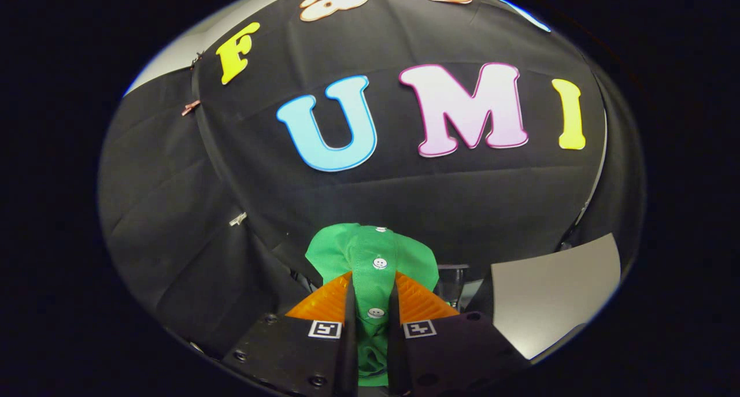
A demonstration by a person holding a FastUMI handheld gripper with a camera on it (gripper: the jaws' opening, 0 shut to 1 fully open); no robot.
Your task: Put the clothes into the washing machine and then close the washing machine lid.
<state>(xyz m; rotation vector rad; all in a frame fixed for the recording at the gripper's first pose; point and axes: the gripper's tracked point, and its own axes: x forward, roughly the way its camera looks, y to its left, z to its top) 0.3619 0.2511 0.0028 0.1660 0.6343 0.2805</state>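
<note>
The hand-held gripper (pixel 373 304) has its two fingers pressed close together on a green garment (pixel 370 258), and the cloth fills the narrow gap between them, so both fingers pinch it. The grip sits on the strip that carries the white buttons (pixel 380 263), probably because several layers of cloth meet there and give the fingers something thick to bite on. One button lies right between the fingers and another is just ahead of them. The garment bunches up beyond the fingertips and a fold of it also passes down between the finger bases, which suggests that it is lifted clear of any support and carried, not resting on something. Further away, behind the garment, there is something dark with a thin clear part (pixel 454 281); I cannot say what it is, perhaps part of the washing machine, the view is too poor there. To the right of it a pale grey flat panel (pixel 555 287) shows. Behind everything hangs the black cloth wall (pixel 231 200) of the booth. I judge that the garment is on its way to the machine and the lid is not yet closed.
</note>
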